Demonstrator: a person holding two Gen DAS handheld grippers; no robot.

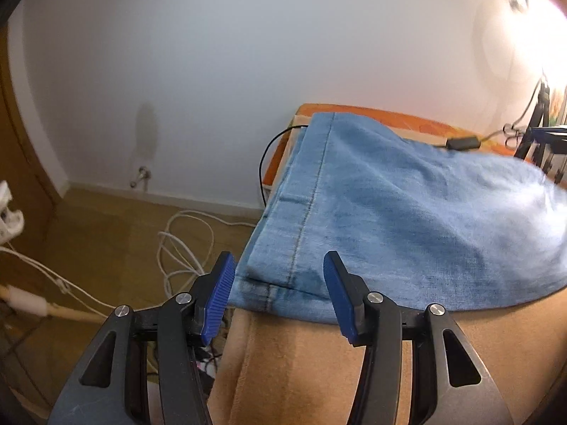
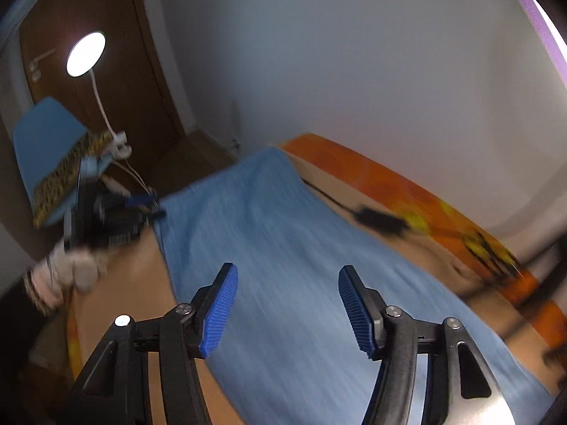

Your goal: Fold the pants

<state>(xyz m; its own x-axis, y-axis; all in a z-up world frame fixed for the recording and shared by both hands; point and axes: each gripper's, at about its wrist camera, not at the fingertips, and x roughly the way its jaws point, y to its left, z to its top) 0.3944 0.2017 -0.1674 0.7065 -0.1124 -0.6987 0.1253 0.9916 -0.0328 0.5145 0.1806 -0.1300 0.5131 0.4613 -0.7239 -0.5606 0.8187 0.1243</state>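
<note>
Light blue denim pants (image 1: 407, 212) lie flat on a tan-covered surface (image 1: 319, 361), a stitched hem at the near left edge. My left gripper (image 1: 280, 269) is open and empty, its blue pads just above the hem at the corner. In the right wrist view the pants (image 2: 283, 248) stretch away from me, blurred. My right gripper (image 2: 288, 283) is open and empty, above the cloth. The left gripper (image 2: 117, 216) shows there at the pants' far left edge, held by a gloved hand.
A black cable with an adapter (image 1: 464, 143) lies on the surface behind the pants. An orange edge (image 1: 372, 111) runs along the wall side. White cables (image 1: 184, 248) lie on the wooden floor at left. A tripod (image 1: 542, 134) stands at right. A lamp (image 2: 86, 54) and blue chair (image 2: 46, 141) stand at left.
</note>
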